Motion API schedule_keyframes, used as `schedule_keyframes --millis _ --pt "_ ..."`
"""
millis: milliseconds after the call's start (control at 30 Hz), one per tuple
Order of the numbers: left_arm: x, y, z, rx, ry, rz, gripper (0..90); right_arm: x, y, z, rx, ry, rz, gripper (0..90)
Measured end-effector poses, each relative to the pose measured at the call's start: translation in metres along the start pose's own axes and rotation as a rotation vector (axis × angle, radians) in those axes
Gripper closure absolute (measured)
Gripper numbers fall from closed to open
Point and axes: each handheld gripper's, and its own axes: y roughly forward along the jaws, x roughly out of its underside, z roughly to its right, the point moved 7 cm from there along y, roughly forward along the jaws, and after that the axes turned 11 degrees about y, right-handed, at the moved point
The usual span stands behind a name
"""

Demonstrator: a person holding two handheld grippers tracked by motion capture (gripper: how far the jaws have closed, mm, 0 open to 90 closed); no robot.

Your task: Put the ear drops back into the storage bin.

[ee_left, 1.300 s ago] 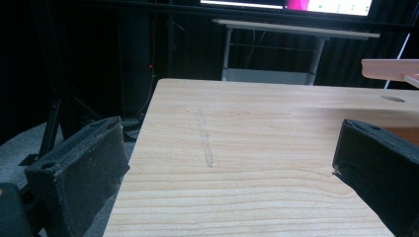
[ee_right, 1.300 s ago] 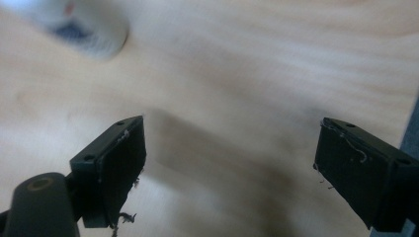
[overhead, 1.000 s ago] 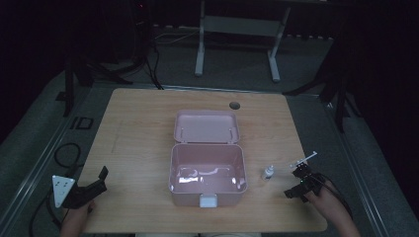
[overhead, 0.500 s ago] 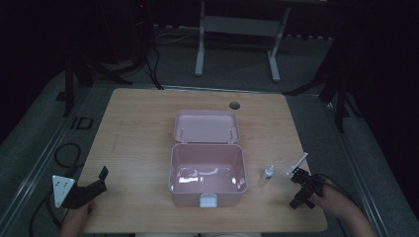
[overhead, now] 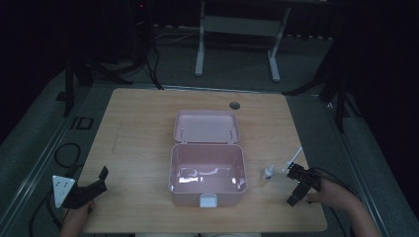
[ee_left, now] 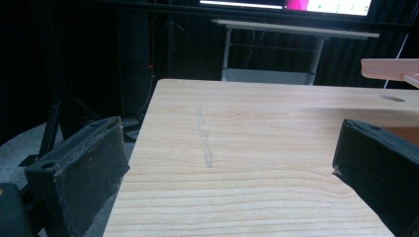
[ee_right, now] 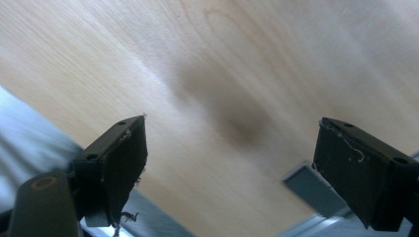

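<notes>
A dim room with black walls surrounds a light wooden table (overhead: 143, 128) whose top has a round cable hole (overhead: 234, 105) near its far edge. The floor (overhead: 44, 138) is grey carpet, with dark cables (overhead: 64, 153) looping on it to the left of the table and a metal rail (overhead: 47, 158) running along that side. Beyond the table stands a pale metal desk frame (overhead: 237, 29) on two legs, and a lit screen (ee_left: 276, 4) glows along the top of the left gripper view.
</notes>
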Motion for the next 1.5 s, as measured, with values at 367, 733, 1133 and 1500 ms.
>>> schedule_keyframes --millis 367,733,1133,1500 --pt "0.000 0.000 0.000 0.001 0.000 0.000 0.4 -0.024 0.000 -0.008 0.019 -0.069 -0.007 12.8" --pt "0.000 0.000 0.000 0.003 0.001 0.000 0.4 -0.061 -0.003 -0.012 0.012 -0.058 0.009 18.7" --pt "0.000 0.000 0.000 0.006 0.002 0.001 0.4 -0.088 0.000 -0.017 0.001 -0.083 0.017 33.4" --pt "0.000 0.000 0.001 0.008 0.004 0.002 0.4 -0.100 0.010 -0.016 0.019 -0.105 0.004 46.9"
